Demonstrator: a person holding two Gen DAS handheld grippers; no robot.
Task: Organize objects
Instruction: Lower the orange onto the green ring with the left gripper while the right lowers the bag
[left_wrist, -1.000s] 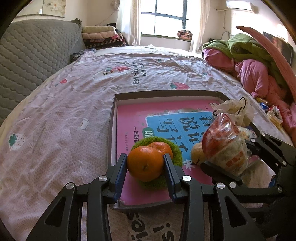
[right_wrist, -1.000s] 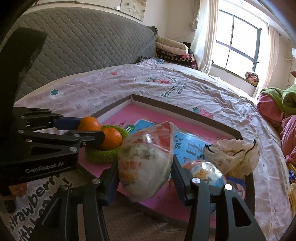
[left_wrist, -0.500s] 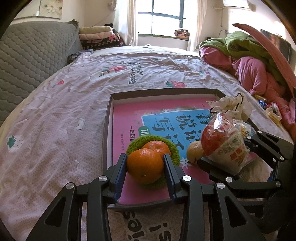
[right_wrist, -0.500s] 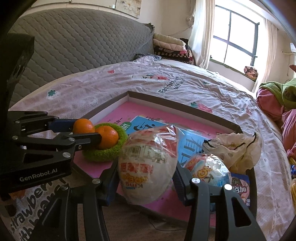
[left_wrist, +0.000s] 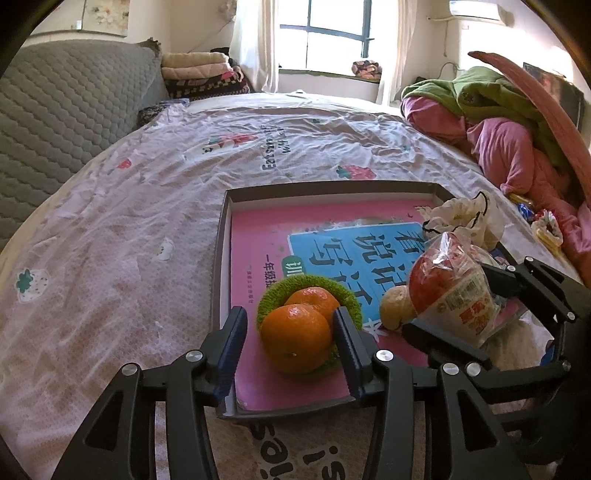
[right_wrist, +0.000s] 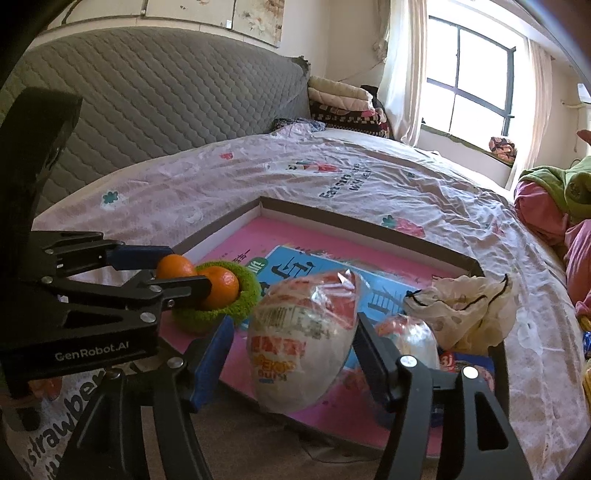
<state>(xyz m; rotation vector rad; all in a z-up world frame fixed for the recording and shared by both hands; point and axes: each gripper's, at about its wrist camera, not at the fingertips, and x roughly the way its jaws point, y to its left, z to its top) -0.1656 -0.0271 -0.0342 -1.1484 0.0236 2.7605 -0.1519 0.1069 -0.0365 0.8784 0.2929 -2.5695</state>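
An orange (left_wrist: 295, 339) rests against a second orange (left_wrist: 314, 299) on a green woven mat (left_wrist: 271, 297) in the dark-rimmed tray (left_wrist: 332, 186). My left gripper (left_wrist: 290, 314) straddles the near orange with its jaws opening; a gap shows beside the left pad, so nothing is gripped. A red-and-white wrapped bun (right_wrist: 303, 339) stands on the pink book (right_wrist: 236, 236) in the tray (right_wrist: 369, 221). My right gripper (right_wrist: 295, 325) is around it, jaws opening, left pad clear of the wrapper. The left gripper (right_wrist: 173, 269) shows beside both oranges.
A crumpled white plastic bag (right_wrist: 461, 314) and another wrapped snack (right_wrist: 410, 336) lie at the tray's right end, a pale bun (left_wrist: 395, 308) beside the mat. The tray sits on a bed; a grey quilted headboard (left_wrist: 55, 110) is left, piled clothes (left_wrist: 498, 136) right.
Both pairs of jaws have widened. The orange is let go onto the mat with the other one, and the wrapped bun has sunk lower, onto the book.
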